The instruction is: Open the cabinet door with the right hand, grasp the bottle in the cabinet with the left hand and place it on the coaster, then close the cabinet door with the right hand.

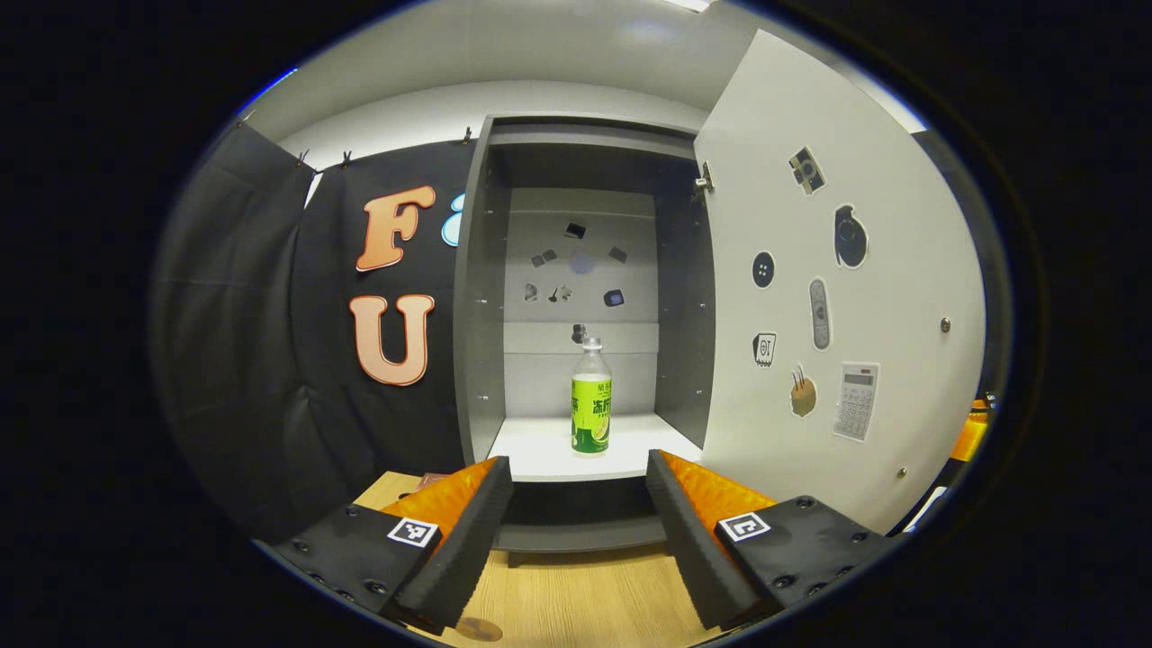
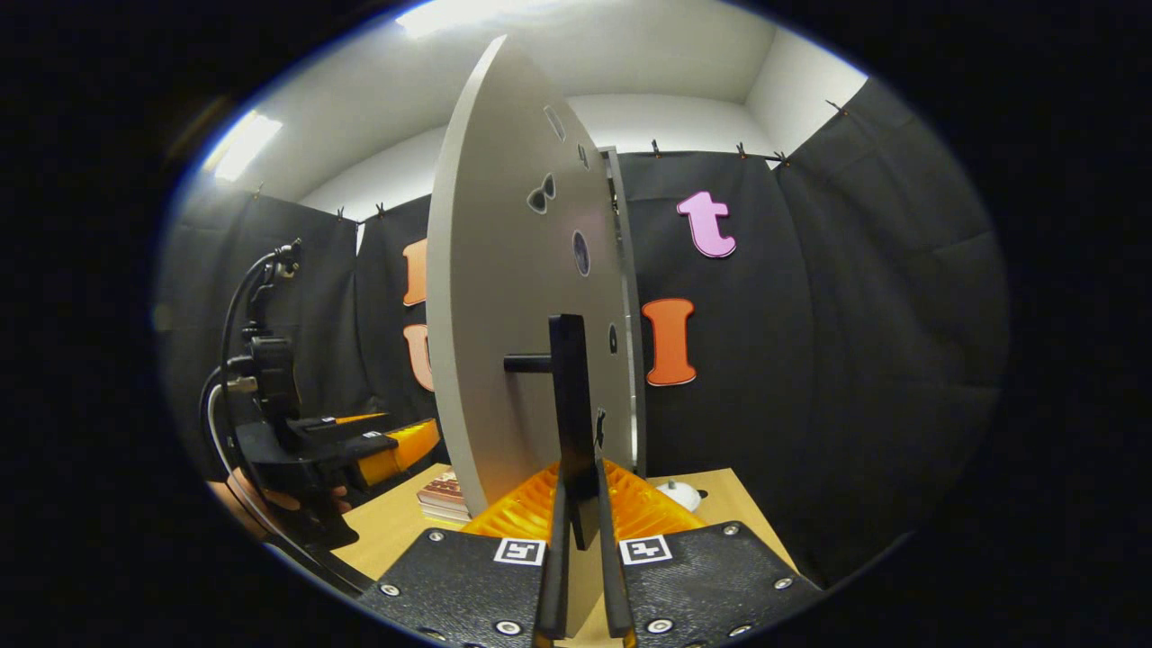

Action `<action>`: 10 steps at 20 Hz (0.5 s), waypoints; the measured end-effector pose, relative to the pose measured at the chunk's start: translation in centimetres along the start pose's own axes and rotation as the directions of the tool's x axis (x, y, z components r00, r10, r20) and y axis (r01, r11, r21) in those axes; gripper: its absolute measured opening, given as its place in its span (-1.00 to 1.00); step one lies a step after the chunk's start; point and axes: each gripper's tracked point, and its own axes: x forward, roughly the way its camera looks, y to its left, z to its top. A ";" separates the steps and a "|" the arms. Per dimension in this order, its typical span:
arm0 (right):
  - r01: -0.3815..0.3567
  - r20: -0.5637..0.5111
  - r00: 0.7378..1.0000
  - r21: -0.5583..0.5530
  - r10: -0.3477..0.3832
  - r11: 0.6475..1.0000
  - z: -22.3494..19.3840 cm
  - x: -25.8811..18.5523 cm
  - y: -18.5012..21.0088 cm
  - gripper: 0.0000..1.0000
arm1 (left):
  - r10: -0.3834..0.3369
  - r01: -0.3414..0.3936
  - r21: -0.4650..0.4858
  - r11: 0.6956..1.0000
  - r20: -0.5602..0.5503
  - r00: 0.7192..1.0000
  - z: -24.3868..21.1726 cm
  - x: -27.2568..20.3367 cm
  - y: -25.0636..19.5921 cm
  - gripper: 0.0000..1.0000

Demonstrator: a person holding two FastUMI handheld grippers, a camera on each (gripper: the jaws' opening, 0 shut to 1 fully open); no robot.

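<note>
Left gripper view looks straight into the open cabinet (image 1: 576, 270), where the bottle (image 1: 590, 396) stands upright on the white shelf (image 1: 540, 450), its long axis vertical and its white cap at the top, set roughly in the middle of the shelf's width and back from the front edge. The bottle is clear plastic above a green label, round and slim, with bare shelf on both sides and grey side walls well apart from it. The left gripper (image 1: 576, 504) is held in front of the cabinet with its fingers spread wide and nothing between them; the bottle shows in the gap, farther off. Below the fingers lies the wooden surface (image 1: 576, 603), pale and grained. The cabinet door (image 1: 828, 306) stands swung out to the right, a flat white panel dotted with small stickers. Right gripper view sees that door (image 2: 504, 342) nearly edge-on, with its dark bar handle (image 2: 571, 396) standing vertical on a short post. The right gripper (image 2: 576, 540) has its fingers closed on the lower end of the handle, one on each side. To the left in that view, the left gripper (image 2: 360, 441) and the hand (image 2: 261, 504) holding it show above the surface (image 2: 396, 531), and a book (image 2: 443, 493) lies near the door's foot.
</note>
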 end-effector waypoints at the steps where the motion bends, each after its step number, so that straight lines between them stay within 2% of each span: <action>1: 0.014 0.005 1.000 -0.004 -0.014 1.000 0.1 0.0 -0.4 -0.68 | 0.003 -0.003 0.005 1.000 0.003 1.000 0.2 -0.2 -0.4 0.99; 5: 0.046 0.010 0.999 0.036 -0.047 0.998 0.3 0.1 -0.8 -0.72 | -0.004 0.003 0.041 0.999 0.019 1.000 1.5 -0.7 -2.1 0.99; 8: 0.024 0.021 0.999 0.103 -0.027 0.994 0.5 0.2 0.1 -0.77 | -0.042 0.039 0.066 0.997 0.040 0.998 2.4 0.0 -3.4 0.95; 9: 0.022 0.028 0.999 0.128 -0.026 0.991 0.8 0.1 0.3 -0.94 | -0.060 0.056 0.074 0.996 0.044 0.997 2.5 0.5 -3.7 0.92; 10: 0.031 0.035 0.999 0.144 -0.036 0.989 0.9 0.1 0.5 -0.79 | -0.079 0.075 0.082 0.994 0.050 0.996 2.6 1.1 -4.0 0.95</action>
